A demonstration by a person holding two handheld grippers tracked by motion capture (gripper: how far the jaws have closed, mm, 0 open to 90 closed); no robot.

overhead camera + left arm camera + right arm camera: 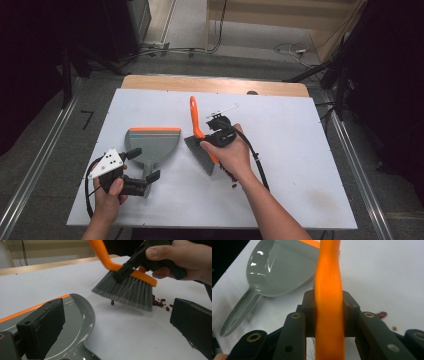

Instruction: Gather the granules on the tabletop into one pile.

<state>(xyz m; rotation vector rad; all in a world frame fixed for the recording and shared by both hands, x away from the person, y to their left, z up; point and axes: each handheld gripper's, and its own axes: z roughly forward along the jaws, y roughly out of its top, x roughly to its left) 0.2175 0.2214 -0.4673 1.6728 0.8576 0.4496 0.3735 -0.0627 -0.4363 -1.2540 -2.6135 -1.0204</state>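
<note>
Right gripper [212, 136] clamped tight on one orange-handled brush [199, 140], bristles raised just off white table [300, 150] beside small scatter of red beans [160, 303]; left gripper [145, 175] jaws apart, straddling handle of one grey dustpan [152, 145] lying flat nearby.

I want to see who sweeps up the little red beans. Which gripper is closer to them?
Right. The right gripper holds the brush just above the beans; the left gripper sits open at the dustpan handle, farther away.
</note>
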